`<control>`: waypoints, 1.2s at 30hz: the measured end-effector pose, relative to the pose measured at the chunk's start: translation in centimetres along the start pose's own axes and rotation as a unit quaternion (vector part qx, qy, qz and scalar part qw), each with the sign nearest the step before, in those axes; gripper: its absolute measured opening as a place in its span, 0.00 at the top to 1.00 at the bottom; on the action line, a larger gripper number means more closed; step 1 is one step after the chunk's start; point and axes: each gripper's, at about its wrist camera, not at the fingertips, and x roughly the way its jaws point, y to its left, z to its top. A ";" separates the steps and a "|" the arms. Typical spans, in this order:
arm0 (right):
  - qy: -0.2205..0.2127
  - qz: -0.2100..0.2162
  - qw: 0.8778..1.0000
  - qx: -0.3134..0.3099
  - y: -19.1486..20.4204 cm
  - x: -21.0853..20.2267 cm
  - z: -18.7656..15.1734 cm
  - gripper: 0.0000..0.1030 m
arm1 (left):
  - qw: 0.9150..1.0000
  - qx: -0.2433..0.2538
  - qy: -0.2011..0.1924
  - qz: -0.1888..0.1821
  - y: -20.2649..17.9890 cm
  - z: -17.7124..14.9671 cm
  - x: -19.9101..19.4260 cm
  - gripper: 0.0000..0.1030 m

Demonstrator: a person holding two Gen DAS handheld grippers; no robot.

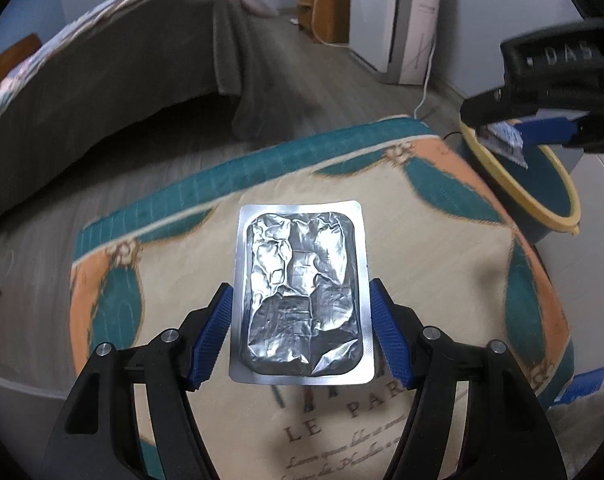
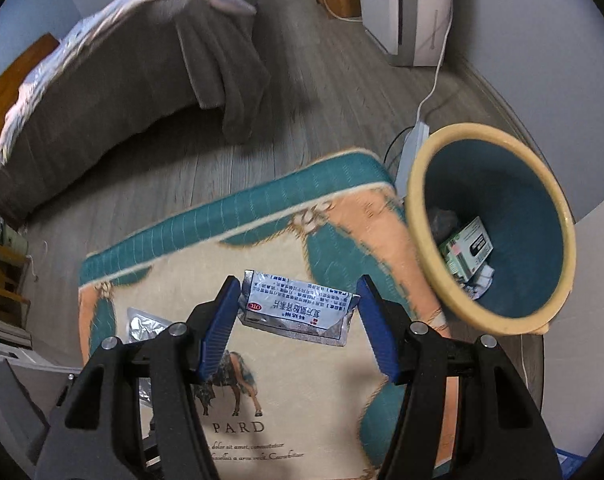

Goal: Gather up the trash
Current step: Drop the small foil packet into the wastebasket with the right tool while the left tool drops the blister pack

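Observation:
A silver foil blister pack (image 1: pixel 301 292) lies on a patterned cloth (image 1: pixel 442 248). My left gripper (image 1: pixel 302 334) is open, its blue pads either side of the pack. My right gripper (image 2: pixel 295 322) is shut on a printed white medicine sachet (image 2: pixel 297 306), held above the cloth. It also shows in the left wrist view (image 1: pixel 502 138), over the bin. The teal bin with a yellow rim (image 2: pixel 418 216) stands at the right with a green box (image 2: pixel 468 250) and other trash inside. The blister pack also shows in the right wrist view (image 2: pixel 143 326), partly hidden.
A bed with a grey blanket (image 2: pixel 121 92) stands at the left. A white appliance (image 1: pixel 394 16), a wooden cabinet (image 1: pixel 326 0) and a white cable (image 2: pixel 434 84) are on the wood floor at the back. A power strip (image 2: pixel 412 148) lies behind the bin.

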 end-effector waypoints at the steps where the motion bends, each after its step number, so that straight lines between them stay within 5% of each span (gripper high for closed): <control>1: -0.001 0.002 1.000 0.000 -0.3 -0.1 0.2 0.42 | 1.000 0.004 -0.002 0.000 -0.4 0.2 0.0 0.34; 17: -0.067 -0.077 0.989 -0.103 -7.7 -5.7 4.0 0.42 | 0.996 0.071 -0.027 -0.045 -8.5 2.5 -0.1 0.34; 28: -0.041 -0.083 0.995 -0.031 -18.9 -4.9 4.6 0.42 | 0.989 0.105 -0.033 -0.097 -13.5 4.2 -1.4 0.33; 36: 0.002 -0.060 0.998 0.032 -22.1 -1.6 4.0 0.42 | 0.984 0.133 -0.023 -0.112 -17.8 6.7 0.3 0.33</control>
